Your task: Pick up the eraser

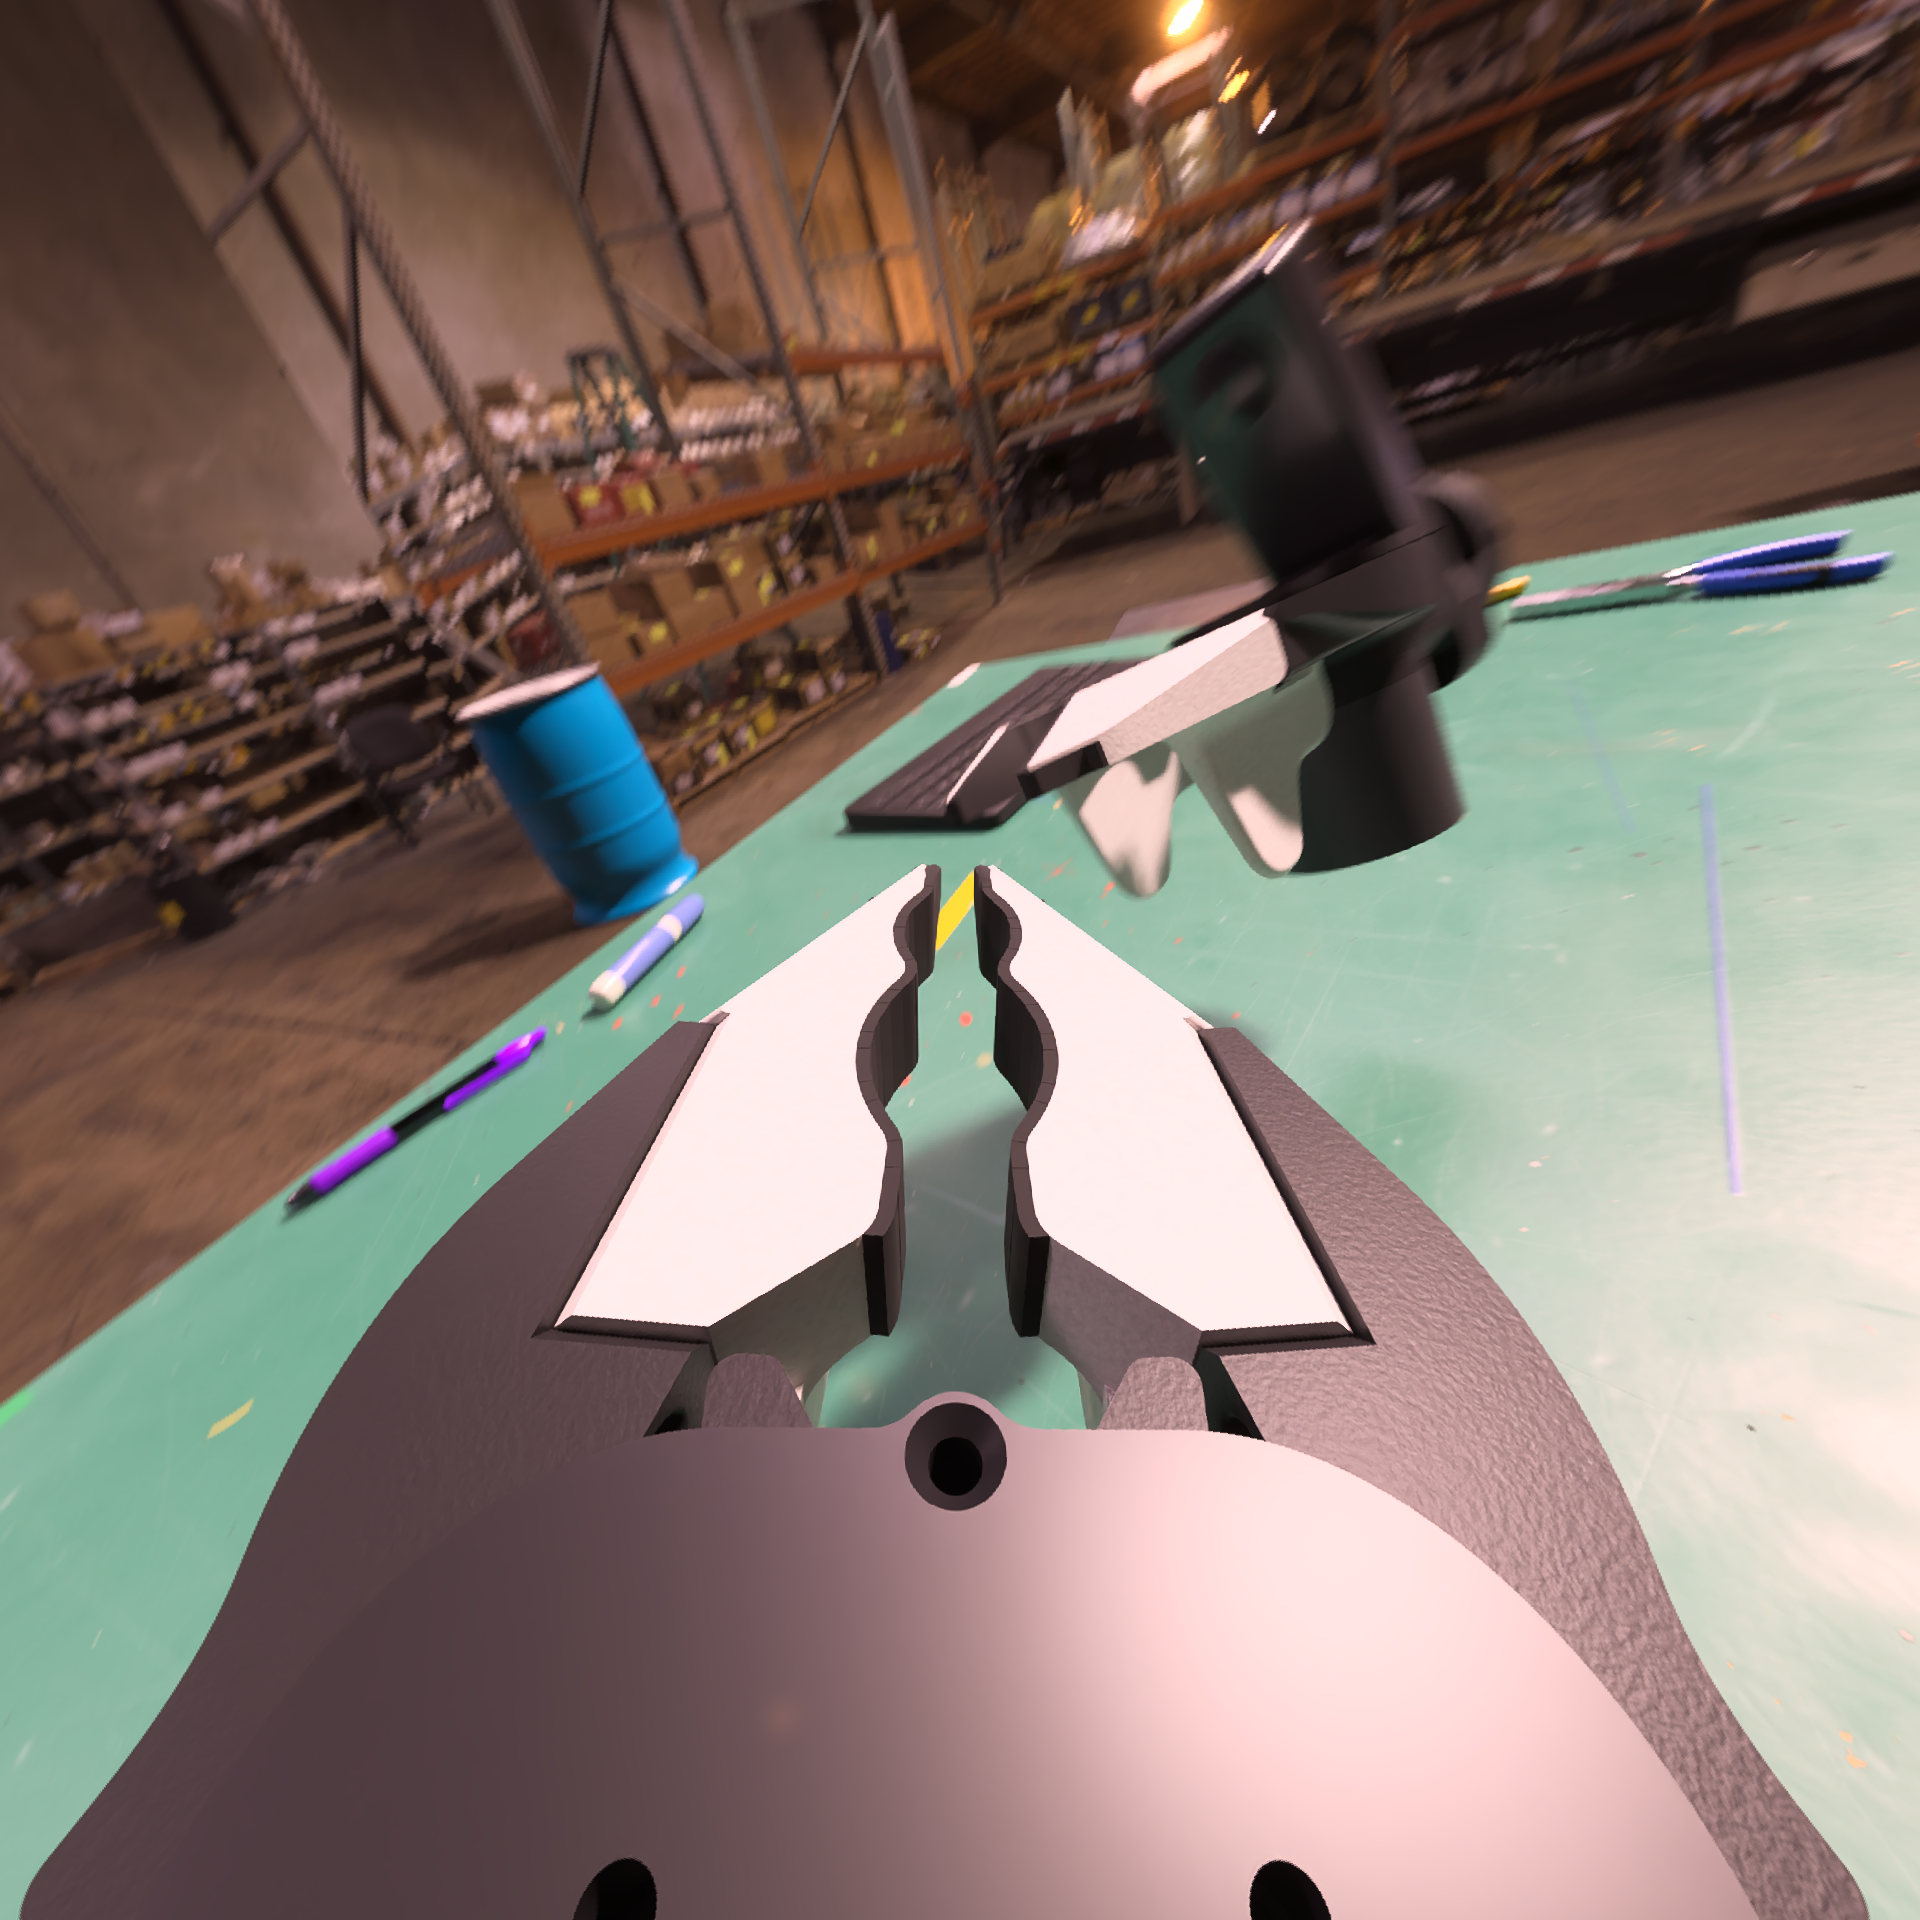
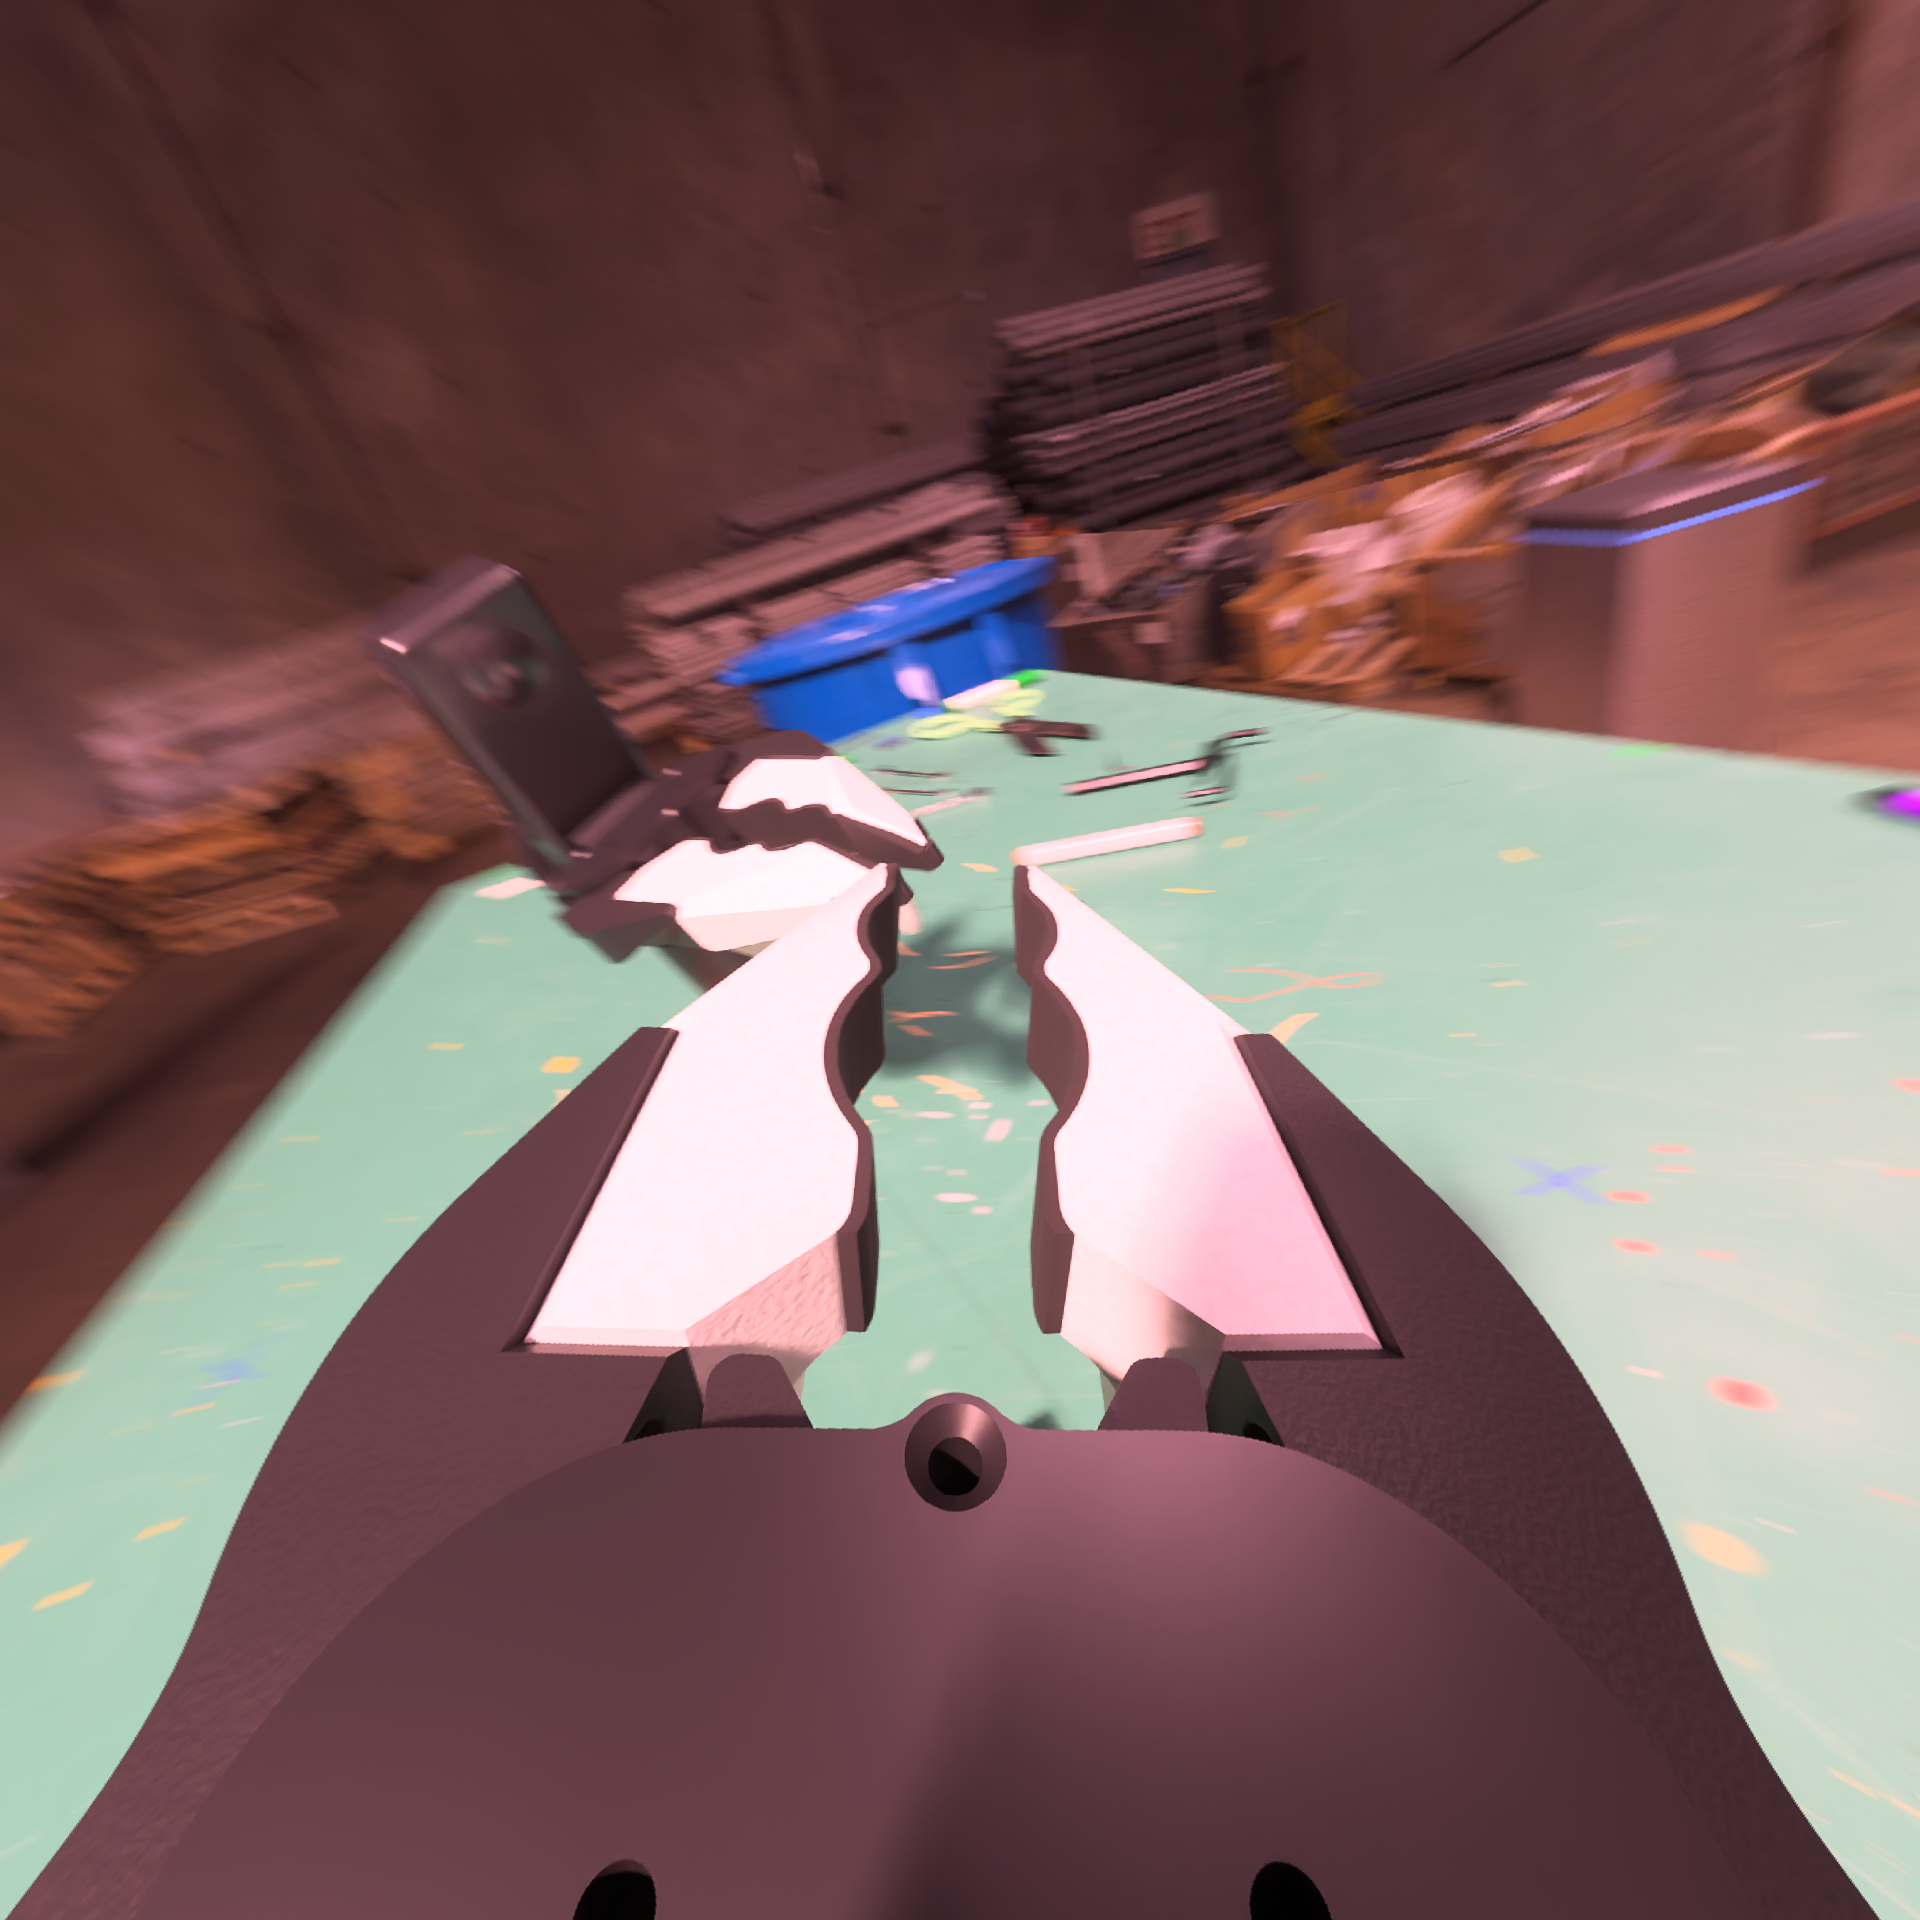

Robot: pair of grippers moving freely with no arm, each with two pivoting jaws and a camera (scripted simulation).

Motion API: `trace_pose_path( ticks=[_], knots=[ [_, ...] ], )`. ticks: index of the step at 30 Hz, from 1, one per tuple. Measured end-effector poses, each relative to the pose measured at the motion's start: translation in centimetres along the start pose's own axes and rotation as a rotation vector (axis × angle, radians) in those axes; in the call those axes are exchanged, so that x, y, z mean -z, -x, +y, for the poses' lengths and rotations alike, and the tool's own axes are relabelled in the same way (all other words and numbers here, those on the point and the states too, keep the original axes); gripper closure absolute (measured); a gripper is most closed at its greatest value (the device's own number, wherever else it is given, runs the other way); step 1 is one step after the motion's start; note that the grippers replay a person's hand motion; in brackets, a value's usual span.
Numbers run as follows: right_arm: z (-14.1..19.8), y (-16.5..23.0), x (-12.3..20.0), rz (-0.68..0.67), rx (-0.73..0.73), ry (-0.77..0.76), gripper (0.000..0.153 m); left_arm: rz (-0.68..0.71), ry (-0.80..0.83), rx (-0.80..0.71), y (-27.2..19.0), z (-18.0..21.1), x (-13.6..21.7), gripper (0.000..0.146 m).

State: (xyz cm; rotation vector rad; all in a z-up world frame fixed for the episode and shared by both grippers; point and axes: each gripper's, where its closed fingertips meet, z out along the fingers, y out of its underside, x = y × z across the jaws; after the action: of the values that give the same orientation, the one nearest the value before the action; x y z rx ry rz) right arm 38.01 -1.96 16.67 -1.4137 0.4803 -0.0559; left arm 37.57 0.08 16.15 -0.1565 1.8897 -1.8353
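Note:
In the left wrist view my left gripper [image 1: 956, 883] has its jaws almost together, pinching a thin yellow eraser [image 1: 954, 912] between the tips, just above the green mat [image 1: 1455, 1143]. Only a sliver of the eraser shows. My right gripper [image 2: 954, 883] is open and empty, low over the mat. It also shows in the left wrist view [image 1: 1195, 831], hovering ahead and to the right. The left gripper shows in the right wrist view [image 2: 790, 862], ahead and to the left, and the eraser is hidden there.
A black keyboard [image 1: 935, 769] lies ahead. A blue-and-white marker [image 1: 646, 951] and a purple pen [image 1: 416, 1117] lie near the mat's left edge. Blue pens [image 1: 1766, 566] lie far right. A pale stick [image 2: 1107, 840], scissors [image 2: 977, 717] and dark tools [image 2: 1164, 769] lie beyond the right gripper.

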Motion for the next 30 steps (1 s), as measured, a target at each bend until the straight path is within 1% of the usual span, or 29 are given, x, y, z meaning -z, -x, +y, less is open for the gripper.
trace_pose_path(
  ticks=[1,2,3,5,7,11,13,14,18,23,26,30],
  knots=[
    [0.1,0.5,0.1,-0.084,-0.075,-0.006,0.125,0.028,-0.040,-0.007,-0.3,-0.6,0.3,0.140],
    [0.3,1.0,0.1,-0.145,-0.107,0.000,0.119,0.051,-0.070,0.001,-0.5,-1.0,0.6,0.140],
    [0.8,1.4,0.0,-0.162,-0.073,0.027,0.117,0.076,-0.089,0.025,-0.7,-1.3,0.7,0.140],
    [1.9,1.8,-0.4,-0.102,0.119,0.114,0.120,0.134,-0.106,0.106,-0.9,-1.6,0.8,0.140],
    [2.0,2.1,-0.8,-0.025,0.270,0.162,0.124,0.177,-0.086,0.178,-1.0,-1.2,0.6,0.139],
    [1.6,1.9,-0.9,0.085,0.429,0.189,0.123,0.190,-0.033,0.265,-0.8,0.0,0.1,0.140],
    [1.8,1.6,-0.9,0.131,0.474,0.203,0.123,0.194,-0.022,0.287,-0.8,0.3,-0.1,0.139],
    [2.0,1.7,-1.0,0.128,0.484,0.205,0.124,0.187,-0.019,0.287,-0.7,0.4,-0.2,0.139],
    [2.5,1.5,-1.2,0.143,0.487,0.210,0.125,0.186,0.003,0.287,-0.8,0.9,-0.4,0.139],
    [2.8,1.3,-1.3,0.116,0.407,0.197,0.123,0.184,0.016,0.302,-0.7,1.2,-0.5,0.139],
    [2.9,1.4,-1.4,0.066,0.323,0.175,0.119,0.200,0.017,0.341,-0.6,1.4,-0.4,0.139],
    [2.3,2.0,-1.3,-0.048,0.145,0.085,0.118,0.238,-0.019,0.395,-0.7,1.0,-0.3,0.139]
  ],
)
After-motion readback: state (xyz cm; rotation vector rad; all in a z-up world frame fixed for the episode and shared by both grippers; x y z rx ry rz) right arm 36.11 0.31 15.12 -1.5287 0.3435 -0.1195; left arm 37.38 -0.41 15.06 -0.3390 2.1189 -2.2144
